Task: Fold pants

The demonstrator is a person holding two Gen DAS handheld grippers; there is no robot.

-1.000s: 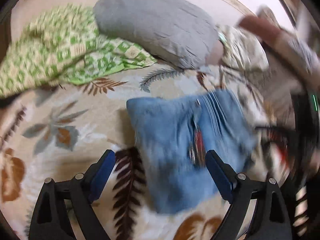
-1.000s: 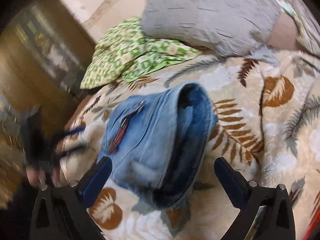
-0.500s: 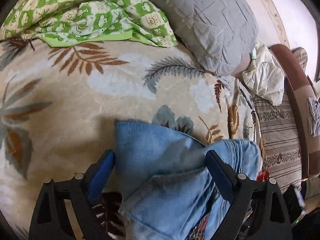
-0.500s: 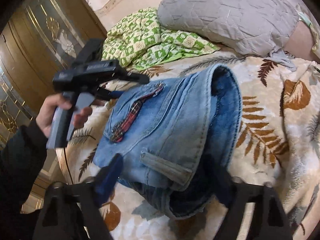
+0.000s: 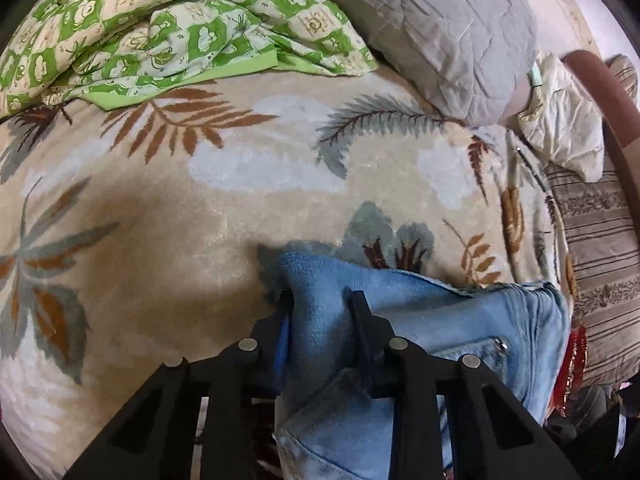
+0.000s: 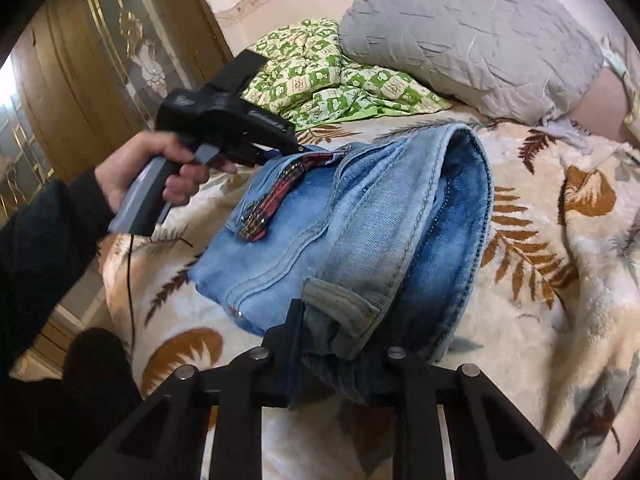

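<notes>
pants [image 6: 360, 220]: blue jeans, folded bundle on the leaf-print blanket [image 5: 180, 216], near its edge
left gripper [image 5: 320, 300]: jaws closing, pinching a fleecy-lined denim corner
right gripper [image 6: 340, 344]: jaws closing on the waistband end, belt loop between them
risk: thick bundle, shallow bites; layers may slip and the fold may open when lifted
risk 2: uneven pull skews the fold

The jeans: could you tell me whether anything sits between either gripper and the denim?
Nothing visible does. The left gripper and the right gripper are each closing with a fold of the jeans already between the fingers.
</notes>
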